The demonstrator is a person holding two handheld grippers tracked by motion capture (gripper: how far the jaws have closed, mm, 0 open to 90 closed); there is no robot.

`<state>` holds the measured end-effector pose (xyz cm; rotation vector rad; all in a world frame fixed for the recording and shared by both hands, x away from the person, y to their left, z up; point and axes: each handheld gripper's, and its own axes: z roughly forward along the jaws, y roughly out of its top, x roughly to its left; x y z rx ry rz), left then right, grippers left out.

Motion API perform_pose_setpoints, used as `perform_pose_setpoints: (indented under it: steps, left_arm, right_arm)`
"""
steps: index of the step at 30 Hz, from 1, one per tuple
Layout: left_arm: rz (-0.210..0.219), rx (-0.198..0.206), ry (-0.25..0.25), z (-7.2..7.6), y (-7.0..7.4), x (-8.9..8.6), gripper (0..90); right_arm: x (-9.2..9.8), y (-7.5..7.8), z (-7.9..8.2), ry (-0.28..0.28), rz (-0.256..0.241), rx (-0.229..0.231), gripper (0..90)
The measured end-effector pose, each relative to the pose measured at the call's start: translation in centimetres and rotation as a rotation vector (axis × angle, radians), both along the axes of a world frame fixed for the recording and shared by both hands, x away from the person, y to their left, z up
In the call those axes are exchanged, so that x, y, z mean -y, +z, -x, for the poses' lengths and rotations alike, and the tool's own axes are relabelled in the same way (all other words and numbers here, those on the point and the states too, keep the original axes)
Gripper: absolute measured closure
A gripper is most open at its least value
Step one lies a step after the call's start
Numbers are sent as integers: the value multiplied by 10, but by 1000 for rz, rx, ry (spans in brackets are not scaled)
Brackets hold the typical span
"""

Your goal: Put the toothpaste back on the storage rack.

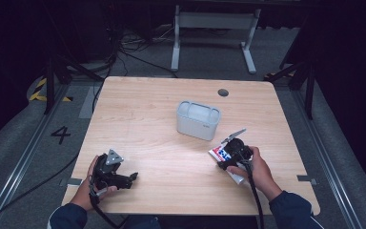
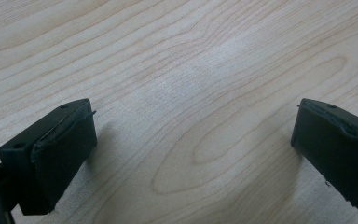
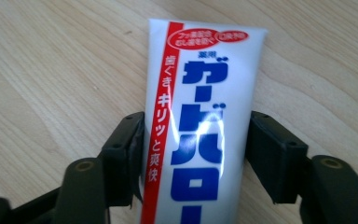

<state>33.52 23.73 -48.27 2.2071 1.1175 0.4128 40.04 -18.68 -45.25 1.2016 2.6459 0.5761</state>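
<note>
A person's right gripper clamps a toothpaste tube lying on the wooden table, apparently ready to lift toward the grey holder, while the left gripper rests wide open.

sleeves: dark blue | gripper: black, grey three-cornered plate, black cable

A white toothpaste tube with blue lettering and a red stripe down one side lies flat on the wooden tabletop, near the right front. Its flat crimped end points away from the person, toward a pale grey rectangular container standing upright near the middle
</note>
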Motion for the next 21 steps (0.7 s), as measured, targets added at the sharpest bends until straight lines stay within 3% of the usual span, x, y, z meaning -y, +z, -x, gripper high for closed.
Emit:
perform_pose_setpoints:
  steps: [8, 17, 21]
  left_arm:
    - [2, -4, 3, 0, 0, 0, 5]
    - [4, -4, 7, 1, 0, 0, 5]
    - [-1, -2, 8, 1, 0, 0, 5]
  right_arm:
    - [1, 1, 0, 32, -7, 5, 485]
    - [9, 3, 4, 50, -68, 24, 608]
    - [11, 4, 7, 81, -60, 49, 620]
